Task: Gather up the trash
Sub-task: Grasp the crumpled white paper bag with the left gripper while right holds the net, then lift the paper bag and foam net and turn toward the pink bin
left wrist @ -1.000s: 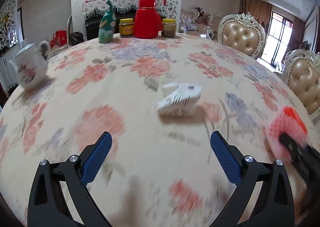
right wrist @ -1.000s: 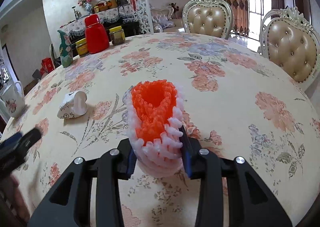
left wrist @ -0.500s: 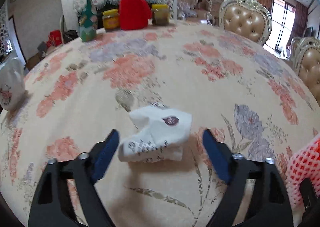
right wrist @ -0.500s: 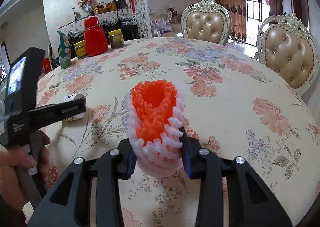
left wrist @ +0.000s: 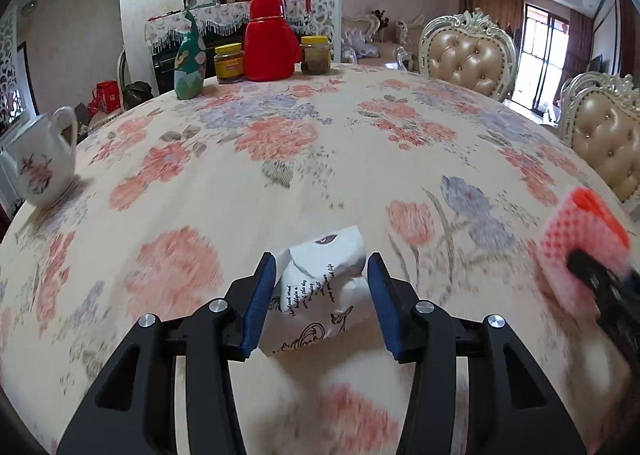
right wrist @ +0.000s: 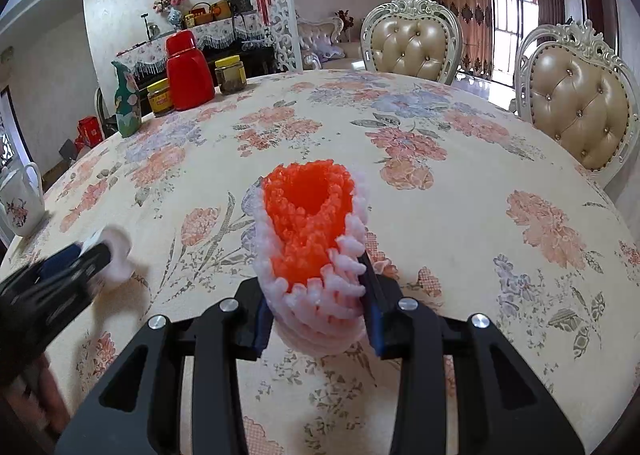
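Left gripper has narrowed from a wide stance and now clamps the crumpled paper wrapper just above the floral tablecloth; pickup looks secured. Right gripper holds the foam fruit net unchanged (orange core, pink sleeve). Both items appear ready for disposal

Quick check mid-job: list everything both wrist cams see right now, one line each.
crumpled paper cup: 1, white with dark print, between the left fingers
foam fruit net: 1, orange and white, in the right grip
thermos: 1, red, far table edge
jars: 2, yellow lids, either side of the thermos
vase: 1, green floral, left of the jars
teapot: 1, white floral, left table edge
chairs: 2, cream, far right
left gripper: closing around the cup
right gripper: clamped
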Demonstrator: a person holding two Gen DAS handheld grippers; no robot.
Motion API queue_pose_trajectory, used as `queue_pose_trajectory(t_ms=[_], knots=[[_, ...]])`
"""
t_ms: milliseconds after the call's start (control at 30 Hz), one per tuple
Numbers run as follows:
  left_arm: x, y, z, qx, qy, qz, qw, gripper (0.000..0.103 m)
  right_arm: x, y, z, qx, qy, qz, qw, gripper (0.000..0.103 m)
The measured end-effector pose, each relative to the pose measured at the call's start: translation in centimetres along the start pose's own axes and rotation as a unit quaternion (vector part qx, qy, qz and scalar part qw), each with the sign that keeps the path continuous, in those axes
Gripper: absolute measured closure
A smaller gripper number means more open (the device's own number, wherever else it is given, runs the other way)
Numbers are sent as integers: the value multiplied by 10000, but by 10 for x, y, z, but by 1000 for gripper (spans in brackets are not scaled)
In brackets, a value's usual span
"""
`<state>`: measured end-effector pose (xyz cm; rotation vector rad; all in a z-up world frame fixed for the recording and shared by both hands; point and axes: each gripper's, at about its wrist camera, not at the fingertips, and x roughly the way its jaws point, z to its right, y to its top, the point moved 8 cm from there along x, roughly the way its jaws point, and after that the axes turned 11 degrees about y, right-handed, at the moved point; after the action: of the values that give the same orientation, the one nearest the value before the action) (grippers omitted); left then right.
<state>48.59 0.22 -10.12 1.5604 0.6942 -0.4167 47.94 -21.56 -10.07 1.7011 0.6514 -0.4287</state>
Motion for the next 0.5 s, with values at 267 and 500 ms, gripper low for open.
queue_pose_trajectory(t_ms=[267, 500], knots=[[-43, -29, -16, -9, -171, 143, 9998, 61, 2, -2, -6, -185, -86, -94, 9997, 66], [-71, -46, -25, 77, -213, 241, 9995, 75, -3, -11, 0, 33, 152, -187, 9997, 65]])
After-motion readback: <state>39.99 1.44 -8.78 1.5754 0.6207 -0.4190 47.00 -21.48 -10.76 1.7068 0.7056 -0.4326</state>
